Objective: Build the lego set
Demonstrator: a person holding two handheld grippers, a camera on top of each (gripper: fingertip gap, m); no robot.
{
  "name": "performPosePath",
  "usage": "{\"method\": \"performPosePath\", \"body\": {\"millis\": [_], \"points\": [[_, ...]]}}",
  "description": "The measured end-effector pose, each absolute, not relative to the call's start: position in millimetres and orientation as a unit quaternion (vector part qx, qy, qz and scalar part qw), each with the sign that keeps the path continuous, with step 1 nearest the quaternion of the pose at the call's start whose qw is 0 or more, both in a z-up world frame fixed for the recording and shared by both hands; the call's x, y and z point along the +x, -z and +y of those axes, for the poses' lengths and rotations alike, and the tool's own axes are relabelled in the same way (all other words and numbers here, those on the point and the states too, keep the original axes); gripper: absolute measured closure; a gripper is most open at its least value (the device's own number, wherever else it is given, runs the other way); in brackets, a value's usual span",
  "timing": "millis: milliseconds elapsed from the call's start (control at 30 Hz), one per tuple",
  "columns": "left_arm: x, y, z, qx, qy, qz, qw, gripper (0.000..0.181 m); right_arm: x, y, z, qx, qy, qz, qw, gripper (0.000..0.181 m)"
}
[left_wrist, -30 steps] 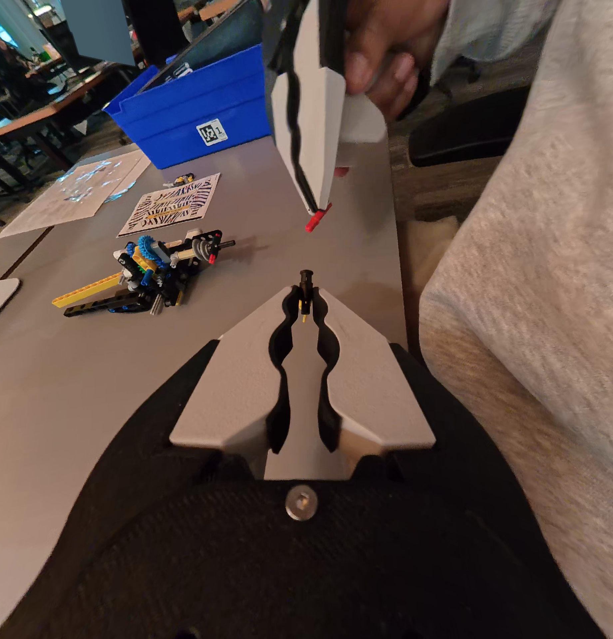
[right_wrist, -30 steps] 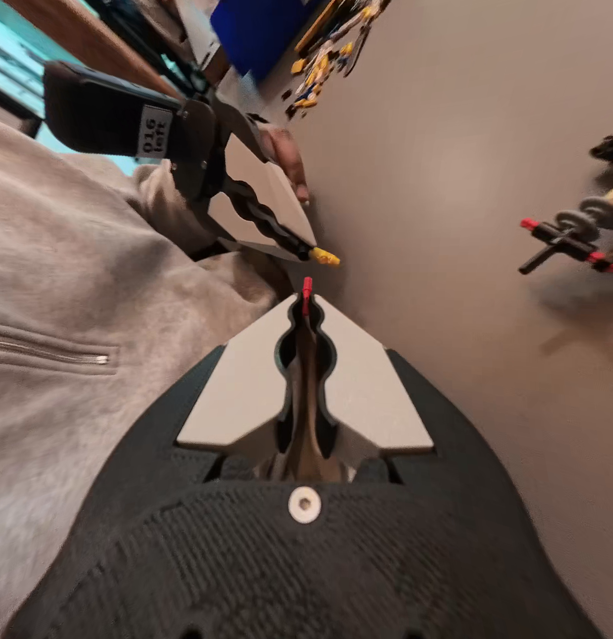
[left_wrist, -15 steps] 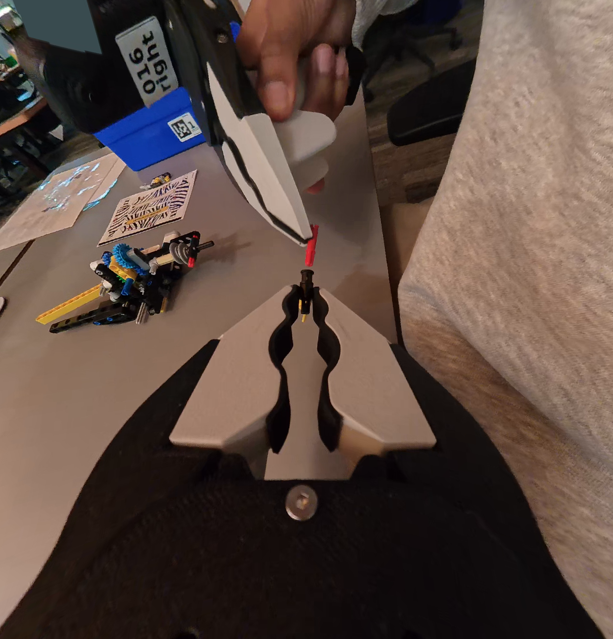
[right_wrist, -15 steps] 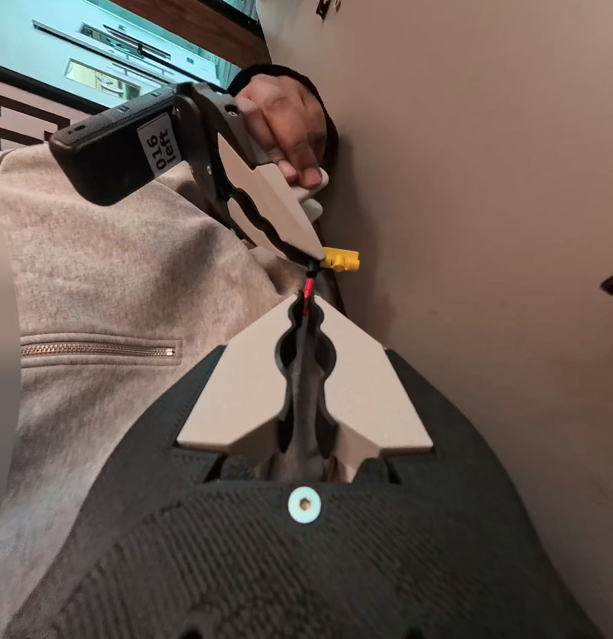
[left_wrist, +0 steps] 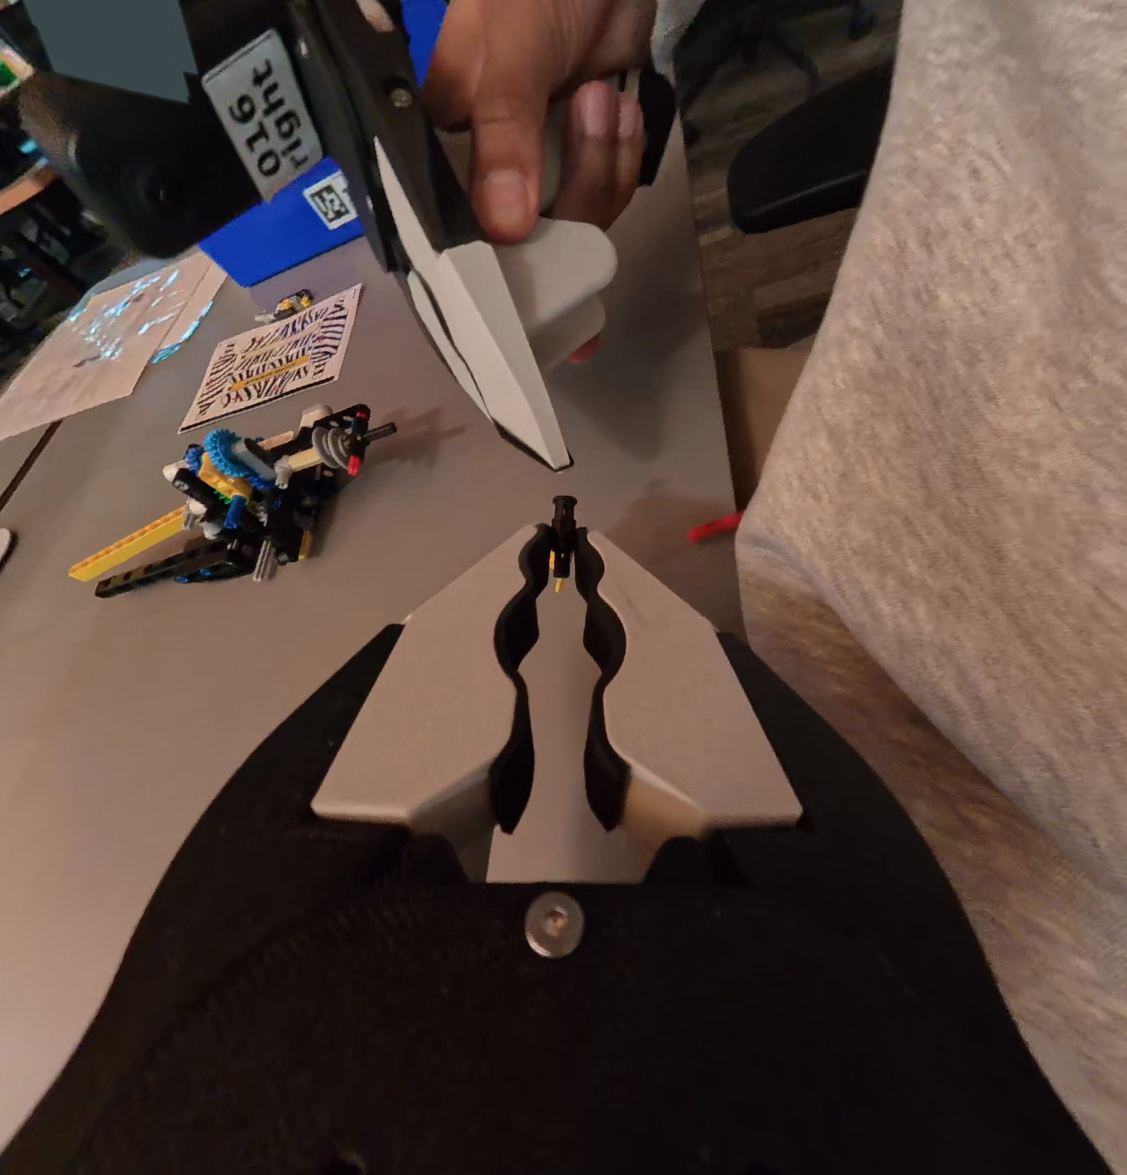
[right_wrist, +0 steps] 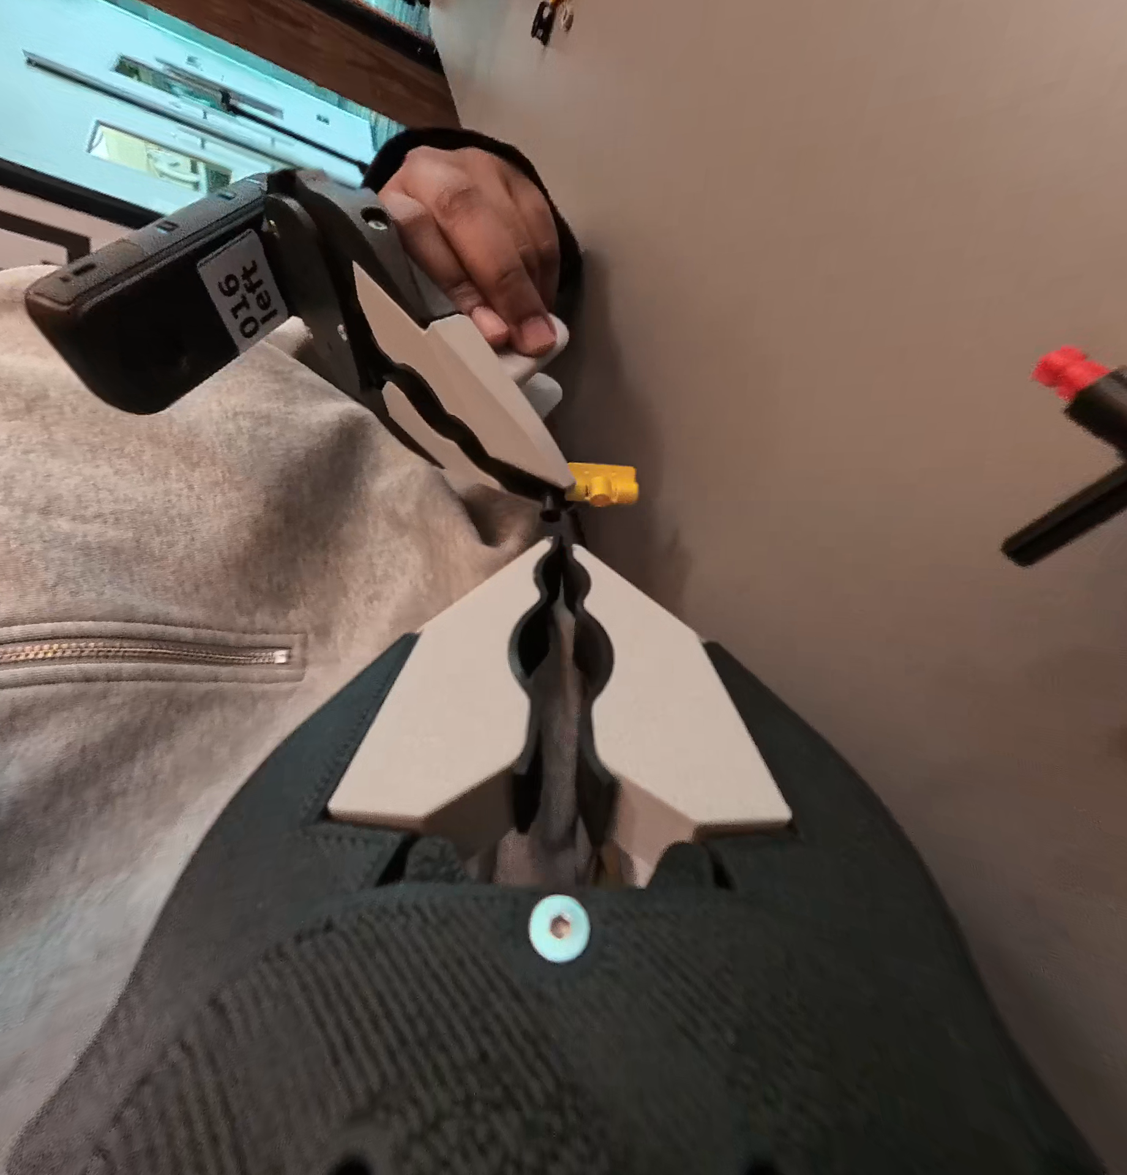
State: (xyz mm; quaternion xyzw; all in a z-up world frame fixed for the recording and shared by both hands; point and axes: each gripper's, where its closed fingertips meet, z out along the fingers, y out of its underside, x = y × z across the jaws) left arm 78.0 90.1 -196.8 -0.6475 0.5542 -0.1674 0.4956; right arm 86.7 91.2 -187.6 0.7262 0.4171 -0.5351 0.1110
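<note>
My left gripper (left_wrist: 560, 533) is shut on a small yellow connector with a black pin (left_wrist: 563, 512) sticking out past the tips. In the right wrist view the yellow connector (right_wrist: 602, 493) shows at the left gripper's tip. My right gripper (right_wrist: 562, 545) is shut and holds nothing; its tip (left_wrist: 555, 459) hangs just above the black pin without touching. A red pin (left_wrist: 713, 526) lies on the grey table (left_wrist: 166, 699) at its right edge, against the person's grey sweater. The partly built lego model (left_wrist: 249, 502) lies to the left.
A blue bin (left_wrist: 281, 235) stands at the back. A zebra-striped sheet (left_wrist: 274, 362) and a pale paper sheet (left_wrist: 96, 356) lie behind the model. The model's red-tipped black axle (right_wrist: 1082, 407) shows at the right of the right wrist view. The sweater (left_wrist: 961, 508) fills the right side. Only a small space, under 4 cm, lies between the two pairs of fingers.
The red pin has left my right gripper and now lies at the table's right edge. The right gripper's tip has stayed close over the left gripper's black pin.
</note>
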Motion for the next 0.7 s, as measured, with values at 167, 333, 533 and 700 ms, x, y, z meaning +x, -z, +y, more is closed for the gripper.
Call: {"method": "performPosePath", "body": {"millis": [167, 333, 533, 700], "points": [[68, 197, 99, -0.662, 0.152, 0.536, 0.501, 0.173, 95, 198, 119, 0.747, 0.475, 0.462, -0.061, 0.181], [65, 194, 103, -0.67, 0.159, 0.522, 0.503, 0.174, 116, 195, 116, 0.734, 0.401, 0.496, -0.233, 0.181], [60, 187, 109, -0.677, 0.171, 0.493, 0.519, 0.174, 139, 195, 113, 0.756, 0.408, 0.416, -0.299, 0.181], [51, 178, 117, -0.684, 0.173, 0.463, 0.538, 0.174, 140, 185, 126, 0.742, 0.391, 0.391, -0.379, 0.181]]}}
